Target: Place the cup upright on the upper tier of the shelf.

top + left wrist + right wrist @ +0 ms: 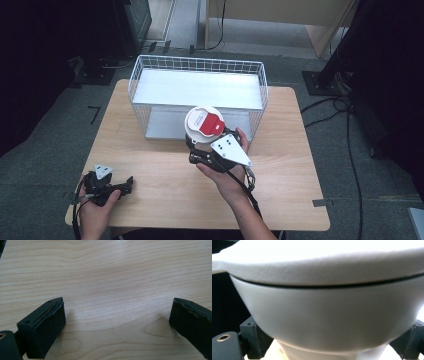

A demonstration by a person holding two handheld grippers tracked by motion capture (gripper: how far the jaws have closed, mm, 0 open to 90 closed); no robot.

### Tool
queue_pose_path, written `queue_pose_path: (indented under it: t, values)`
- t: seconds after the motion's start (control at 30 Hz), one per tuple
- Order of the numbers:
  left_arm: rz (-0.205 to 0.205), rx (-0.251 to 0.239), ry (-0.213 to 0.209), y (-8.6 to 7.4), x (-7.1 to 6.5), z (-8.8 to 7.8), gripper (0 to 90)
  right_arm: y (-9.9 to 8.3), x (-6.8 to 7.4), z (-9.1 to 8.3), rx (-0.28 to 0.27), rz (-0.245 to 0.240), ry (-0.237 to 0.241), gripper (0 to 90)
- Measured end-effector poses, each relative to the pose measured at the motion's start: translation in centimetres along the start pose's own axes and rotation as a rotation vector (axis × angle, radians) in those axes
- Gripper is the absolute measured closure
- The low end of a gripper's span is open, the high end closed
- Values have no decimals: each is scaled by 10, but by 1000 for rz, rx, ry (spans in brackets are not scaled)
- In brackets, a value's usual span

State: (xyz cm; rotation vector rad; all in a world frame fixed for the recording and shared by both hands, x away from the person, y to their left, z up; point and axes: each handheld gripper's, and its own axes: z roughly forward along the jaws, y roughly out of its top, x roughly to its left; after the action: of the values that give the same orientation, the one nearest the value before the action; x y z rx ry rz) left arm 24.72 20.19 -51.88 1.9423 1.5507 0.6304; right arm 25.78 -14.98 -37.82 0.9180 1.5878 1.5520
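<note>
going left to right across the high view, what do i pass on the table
left gripper lying open on the wooden table → white cup with a red-and-white lid, held up by the right gripper, in front of the white wire basket

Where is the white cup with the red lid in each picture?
High view: the white cup sits mid-picture, in front of the wire basket, held by the right gripper.
Left gripper view: not in it.
Right gripper view: the cup's wall spans the picture.
Shared landmark: the wooden table, pale below the cup.
</note>
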Motion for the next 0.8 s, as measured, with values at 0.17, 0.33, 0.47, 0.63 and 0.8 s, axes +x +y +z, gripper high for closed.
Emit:
queue_pose_path:
  t: [0.17, 0.33, 0.47, 0.63, 0.8]
  values:
    - [-2, -1, 0, 0, 0, 0, 9, 13, -2, 2, -27, -12, -14, 87]
    - [-2, -1, 0, 0, 0, 0, 9, 27, -8, 4, -57, -17, -31, 87]
    - [-2, -1, 0, 0, 0, 0, 9, 38, -14, 5, -76, -24, -44, 87]
    - [-2, -1, 0, 0, 0, 0, 9, 50, -23, 9, -92, -34, -63, 87]
    - [-2, -1, 0, 0, 0, 0, 9, 60, -32, 15, -102, -30, -77, 87]
